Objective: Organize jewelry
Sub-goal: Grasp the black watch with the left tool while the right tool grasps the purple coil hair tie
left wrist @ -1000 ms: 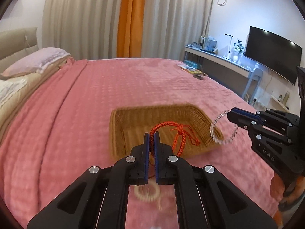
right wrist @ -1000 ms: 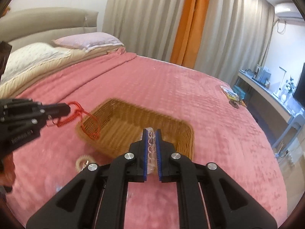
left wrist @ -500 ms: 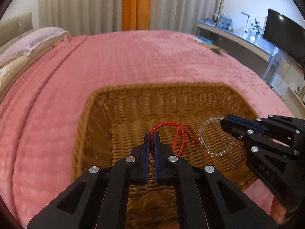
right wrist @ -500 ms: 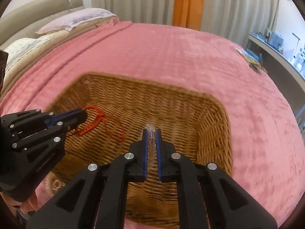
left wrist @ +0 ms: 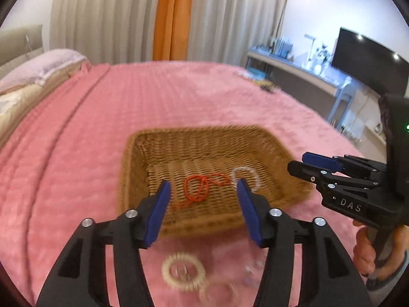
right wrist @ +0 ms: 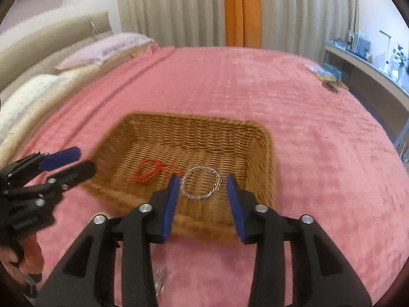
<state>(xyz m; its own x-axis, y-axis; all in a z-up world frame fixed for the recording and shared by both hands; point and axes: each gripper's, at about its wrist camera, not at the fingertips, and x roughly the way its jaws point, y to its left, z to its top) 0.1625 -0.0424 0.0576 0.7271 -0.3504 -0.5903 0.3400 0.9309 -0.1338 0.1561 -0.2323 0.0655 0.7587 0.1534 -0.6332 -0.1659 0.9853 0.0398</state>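
The left gripper (left wrist: pixel 202 197) is built of matte black plastic: two broad, flat arms with long cut-out slots, each narrowing to a finger faced with a royal-blue pad (left wrist: pixel 157 215). Round silver screw heads (left wrist: pixel 131 213) sit on the joints, two to a side. The right gripper (right wrist: pixel 202 197) has the same make, with black slotted arms, blue pads and four silver screws. Seen from the side, its body bears white letters reading "DAS" (left wrist: pixel 350 205), and a small green light (left wrist: pixel 406 127) glows on the black housing behind it. The person's fingers (left wrist: pixel 364 252) wrap its grey handle.
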